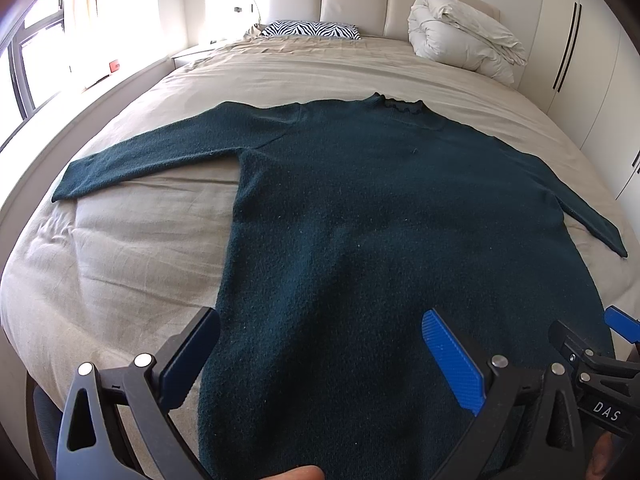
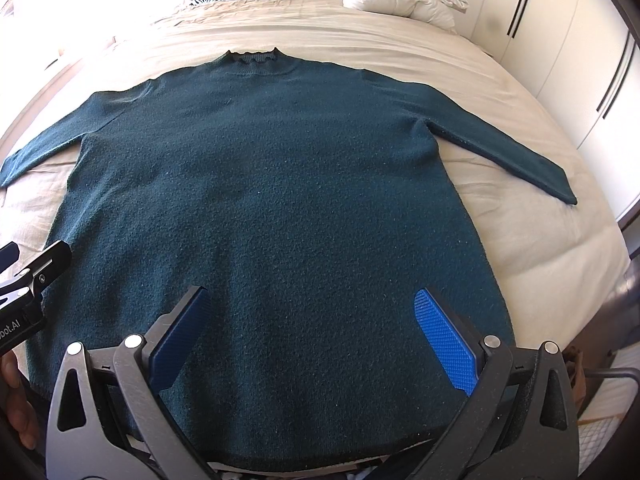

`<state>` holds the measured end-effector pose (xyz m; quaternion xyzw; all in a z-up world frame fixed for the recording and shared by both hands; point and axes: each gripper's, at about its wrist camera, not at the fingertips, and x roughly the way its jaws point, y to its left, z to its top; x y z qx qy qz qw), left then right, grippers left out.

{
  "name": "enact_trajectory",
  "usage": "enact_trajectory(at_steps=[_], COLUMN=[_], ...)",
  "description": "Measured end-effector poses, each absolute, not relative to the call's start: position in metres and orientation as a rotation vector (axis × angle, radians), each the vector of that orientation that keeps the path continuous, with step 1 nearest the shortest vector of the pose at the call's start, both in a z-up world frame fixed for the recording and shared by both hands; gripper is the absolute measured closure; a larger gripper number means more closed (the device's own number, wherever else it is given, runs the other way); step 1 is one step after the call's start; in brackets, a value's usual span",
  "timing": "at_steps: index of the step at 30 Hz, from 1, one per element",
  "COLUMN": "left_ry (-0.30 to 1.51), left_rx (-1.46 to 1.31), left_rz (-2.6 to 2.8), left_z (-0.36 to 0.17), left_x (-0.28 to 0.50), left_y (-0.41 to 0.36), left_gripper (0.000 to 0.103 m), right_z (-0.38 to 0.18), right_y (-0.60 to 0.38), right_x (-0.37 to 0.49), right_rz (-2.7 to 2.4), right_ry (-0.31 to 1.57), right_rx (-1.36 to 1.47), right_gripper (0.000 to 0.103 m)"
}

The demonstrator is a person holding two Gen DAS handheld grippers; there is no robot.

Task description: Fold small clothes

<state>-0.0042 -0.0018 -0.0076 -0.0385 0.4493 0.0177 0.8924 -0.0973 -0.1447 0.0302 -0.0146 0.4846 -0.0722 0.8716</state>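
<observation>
A dark teal knit sweater (image 1: 360, 208) lies flat and spread out on the bed, collar away from me, both sleeves stretched out sideways. In the right wrist view the same sweater (image 2: 272, 184) fills the middle. My left gripper (image 1: 320, 328) hovers open over the sweater's lower left part, its left finger beyond the sweater's side edge. My right gripper (image 2: 312, 312) is open above the lower hem area, nothing between its blue pads (image 2: 444, 332). The right gripper's tip (image 1: 592, 352) shows at the left view's right edge. The left gripper's tip (image 2: 36, 268) shows at the right view's left edge.
The bed (image 1: 132, 248) has a beige sheet. A zebra-print pillow (image 1: 312, 30) and a bundled white duvet (image 1: 464, 40) sit by the headboard. White wardrobe doors (image 2: 568, 60) stand to the right, a bright window (image 1: 44, 48) to the left. Fingers of a hand (image 1: 296, 472) show at the bottom.
</observation>
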Motion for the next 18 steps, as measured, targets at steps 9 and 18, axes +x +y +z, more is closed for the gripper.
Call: enact_trajectory(at_steps=[9,18], left_ry=[0.933,0.939], left_rx=[-0.080,-0.083], left_rz=[0.037,0.037], left_z=[-0.0075,-0.0098], left_x=[-0.0041,-0.0047], left_y=[-0.0014,-0.0029], left_gripper=[0.000,0.000], right_z=[0.0281,0.0272], right_y=[-0.1459,-0.1462], right_x=[-0.0988,-0.0989], right_rz=[-0.152,-0.151], right_ry=[1.013,1.015], right_rx=[-0.028,-0.027], right_gripper=[0.000,0.000])
